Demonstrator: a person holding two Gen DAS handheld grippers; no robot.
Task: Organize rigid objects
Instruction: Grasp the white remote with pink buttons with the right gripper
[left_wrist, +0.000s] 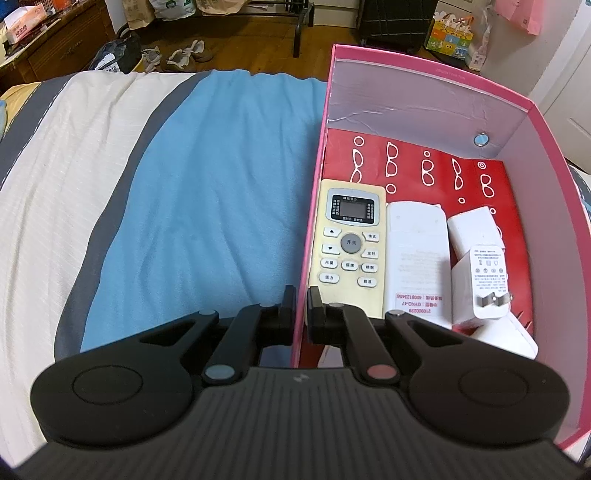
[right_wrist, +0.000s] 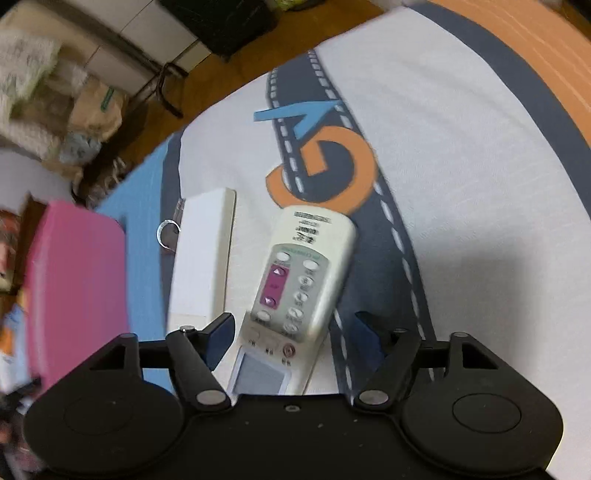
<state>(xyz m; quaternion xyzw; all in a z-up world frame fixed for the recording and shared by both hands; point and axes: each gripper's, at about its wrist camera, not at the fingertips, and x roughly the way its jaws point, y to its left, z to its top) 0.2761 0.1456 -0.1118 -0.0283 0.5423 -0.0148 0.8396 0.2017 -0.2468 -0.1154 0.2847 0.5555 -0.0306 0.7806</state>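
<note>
Pinching the near side wall of the pink box (left_wrist: 373, 55), the left claw (left_wrist: 301, 295) has one finger outside the wall over the blue blanket (left_wrist: 207, 177) and the other inside the box. On the box's red, glasses-printed floor lie a cream air-conditioner remote (left_wrist: 347, 243) face up against the gripped wall, a white remote (left_wrist: 417, 258) turned back side up just beside it, and a white charger (left_wrist: 489, 280) with its two prongs showing, resting against a white block (left_wrist: 472, 229). Both the box and the blanket rest on a bed (left_wrist: 74, 155) covered in white and grey bedding. Over on the other side, the right claw (right_wrist: 293, 332) is spread wide, its blue-padded fingers straddling a white remote with pink buttons (right_wrist: 299, 291) that lies face up on the printed sheet; neither pad appears to touch it, though the view is blurred. Just left of that remote lies a long white box (right_wrist: 201, 254), with a small metal ring (right_wrist: 168, 232) at its far corner. Further left, the pink box shows only as a smeared block.
</note>
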